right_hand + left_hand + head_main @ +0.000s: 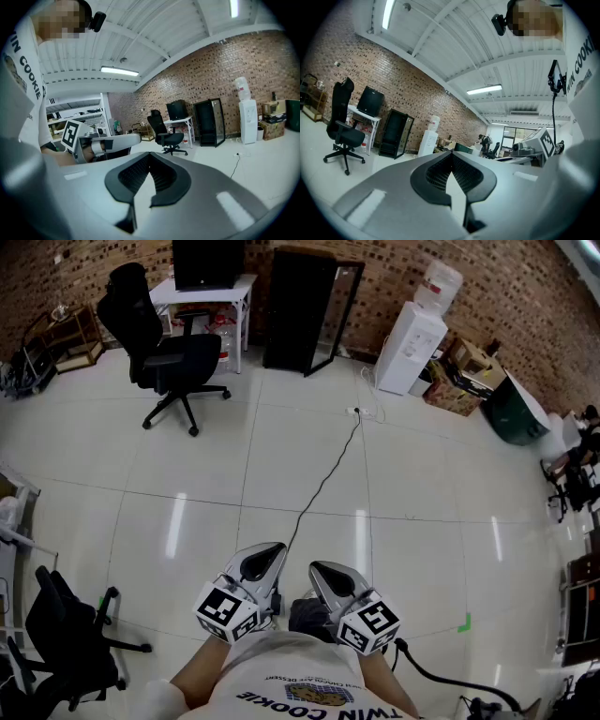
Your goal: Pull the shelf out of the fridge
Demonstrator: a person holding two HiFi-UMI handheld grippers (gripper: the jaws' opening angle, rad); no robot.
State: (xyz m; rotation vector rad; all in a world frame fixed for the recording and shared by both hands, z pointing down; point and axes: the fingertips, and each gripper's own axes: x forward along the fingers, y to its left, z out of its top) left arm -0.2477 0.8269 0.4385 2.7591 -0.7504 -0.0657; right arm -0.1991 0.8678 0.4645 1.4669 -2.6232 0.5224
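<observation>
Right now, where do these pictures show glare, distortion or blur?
Head view: white streaks of glare lie on the glossy floor, and the brick wall bows. Left gripper view: strong fisheye curve, black corners, and a ceiling lamp that burns bright. Right gripper view: the same fisheye curve; the fridge is small yet sharp.

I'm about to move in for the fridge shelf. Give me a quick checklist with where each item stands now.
1. Fridge within reach: not ok, far across the room.
2. Fridge door open: ok, swung out.
3. Shelf visible: cannot tell, interior dark.
4. Path: not ok, a cable lies across it.
5. Left gripper empty: ok, fingers shut.
6. Right gripper empty: ok, fingers shut.
</observation>
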